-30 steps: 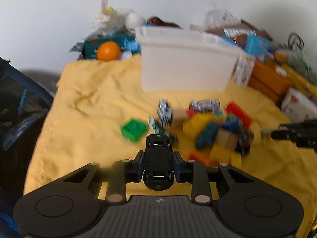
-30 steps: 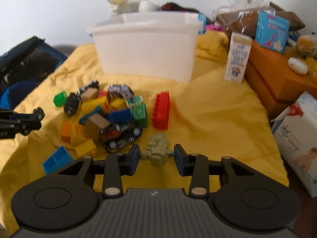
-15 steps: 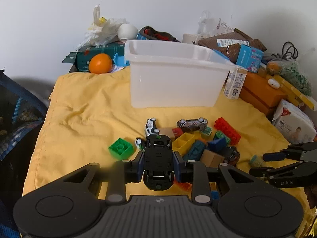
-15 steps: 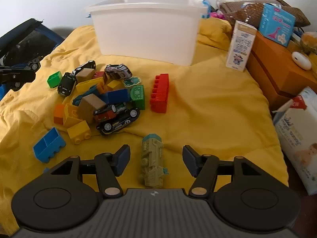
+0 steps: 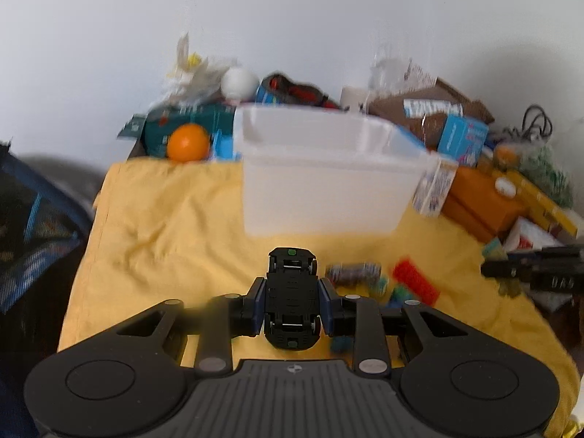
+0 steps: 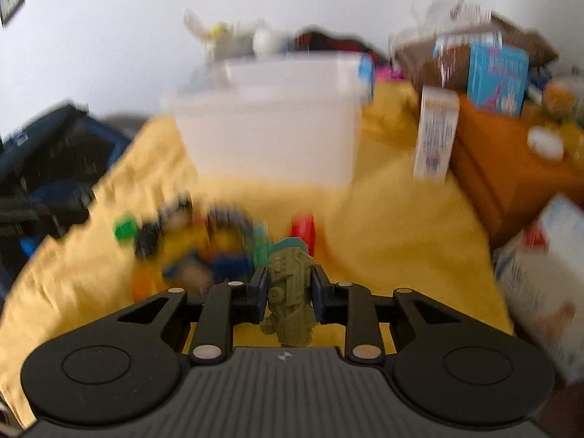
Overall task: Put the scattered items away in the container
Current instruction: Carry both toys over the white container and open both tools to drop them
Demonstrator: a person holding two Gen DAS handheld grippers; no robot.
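Two blurred fisheye views look forward over a yellow cloth (image 5: 164, 226) spread under scattered toys.

In the left wrist view, the left hand-held gripper (image 5: 292, 304) is clamped on a black toy car (image 5: 292, 299), held belly-up so its underside and wheels face the camera. The car sits at the centre of the frame, its nose pointing toward 12 o'clock. Straight beyond it, at 12 o'clock, stands the white plastic container (image 5: 328, 179), open at the top. Between the car and 3 o'clock lie a striped toy car (image 5: 352, 273) and a red building block (image 5: 416, 281), both on the cloth. At 3 o'clock the right hand-held gripper (image 5: 533, 268) enters from the frame edge. An orange (image 5: 188, 143) rests at 11 o'clock, just left of the container — against a teal box (image 5: 193, 118).

In the right wrist view, that gripper (image 6: 290, 290) is closed on an olive-green toy train (image 6: 290, 292), pinched between both fingers with its teal end pointing away from the camera. The container (image 6: 270, 124) rises at 12 o'clock. A heap of coloured blocks and cars (image 6: 197, 244) lies at 10 o'clock, too smeared to sort out. A tall white carton (image 6: 436, 133) stands at 2 o'clock beside an orange box (image 6: 511, 160).
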